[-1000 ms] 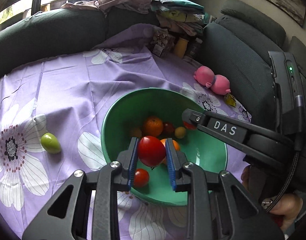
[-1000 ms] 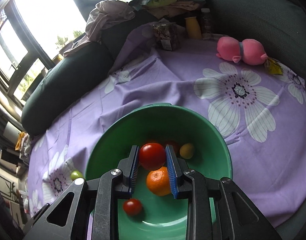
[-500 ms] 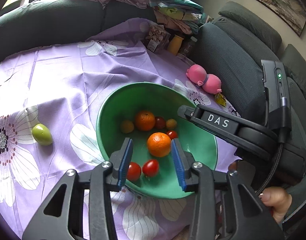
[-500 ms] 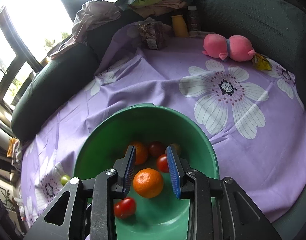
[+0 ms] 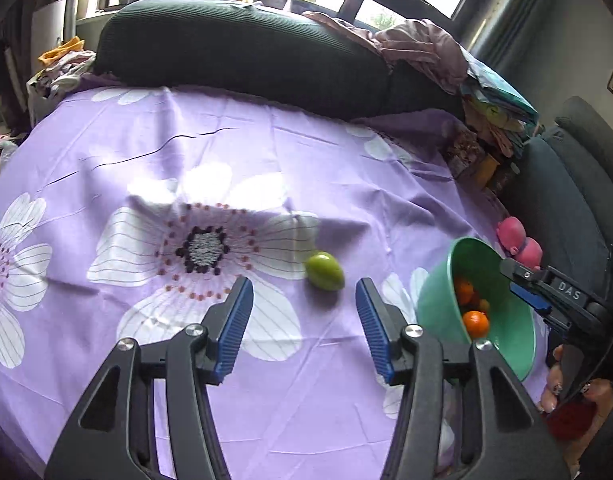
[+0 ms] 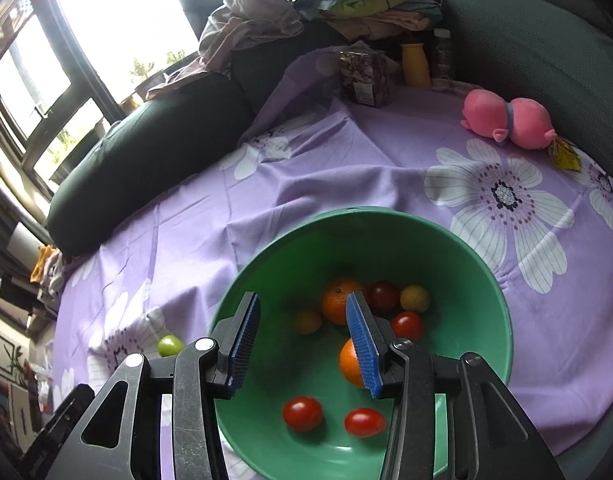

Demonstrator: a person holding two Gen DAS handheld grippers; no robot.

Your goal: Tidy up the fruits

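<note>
A green bowl [image 6: 446, 240] on the purple flowered cloth holds two oranges [image 6: 340, 300], several red tomatoes [image 6: 302, 414] and small yellow fruits [image 6: 414, 298]. My right gripper [image 6: 302, 334] is open and empty above the bowl's near left side. A green fruit [image 5: 324, 271] lies alone on the cloth; it also shows in the right wrist view [image 6: 170, 345]. My left gripper [image 5: 302, 320] is open and empty, just short of the green fruit. The bowl [image 5: 434, 304] stands to its right.
A pink plush toy [image 6: 506, 118] lies at the cloth's far right. A snack bag [image 6: 362, 76], a yellow bottle [image 6: 415, 65] and a clear bottle stand at the back. Dark sofa cushions [image 5: 242, 48] with piled clothes surround the table.
Both grippers let their tomatoes go into the bowl and opened. The left gripper has swung left, away from the bowl, to face the green fruit. The right gripper has opened wider over the bowl.
</note>
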